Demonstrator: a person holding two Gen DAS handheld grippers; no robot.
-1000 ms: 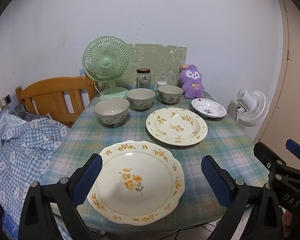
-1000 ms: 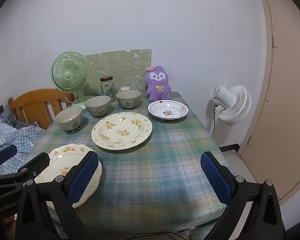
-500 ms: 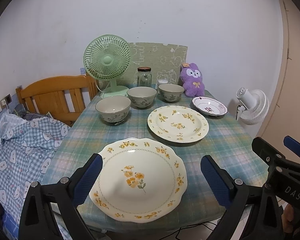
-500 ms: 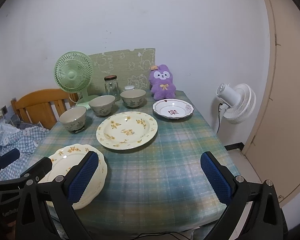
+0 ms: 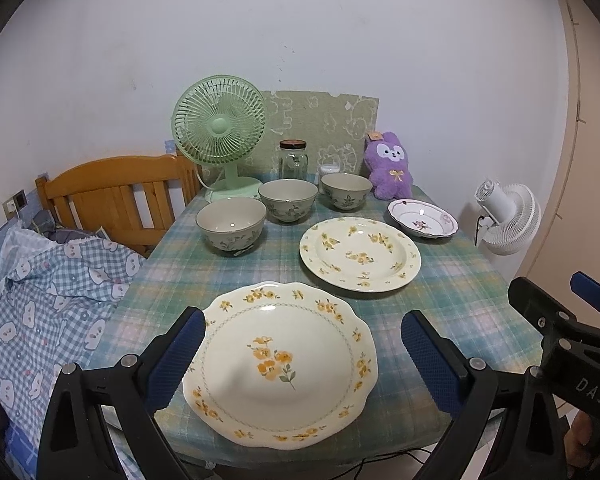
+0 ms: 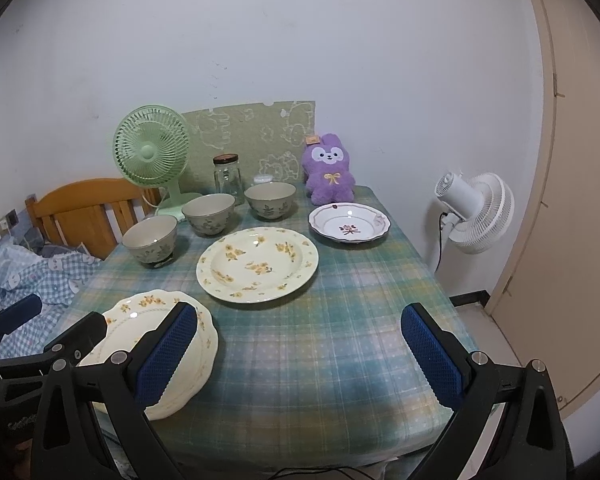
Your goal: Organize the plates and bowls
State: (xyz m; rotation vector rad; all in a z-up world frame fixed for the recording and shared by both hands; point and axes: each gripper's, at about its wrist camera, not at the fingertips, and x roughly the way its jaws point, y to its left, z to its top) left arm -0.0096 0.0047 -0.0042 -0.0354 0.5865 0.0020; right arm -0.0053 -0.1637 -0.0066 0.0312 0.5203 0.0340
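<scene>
Left wrist view: left gripper (image 5: 300, 354) spread wide, empty, straddling scalloped floral plate (image 5: 280, 364) at checked tablecloth's (image 5: 460, 280) near edge. Right gripper (image 6: 300, 354) likewise wide, empty, over tablecloth right of that plate.

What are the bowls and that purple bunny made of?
The three bowls look like glazed ceramic: smooth, slightly shiny rims with painted leaves. The purple bunny looks like soft plush fabric, fuzzy all over, with a stitched yellow bow.
</scene>
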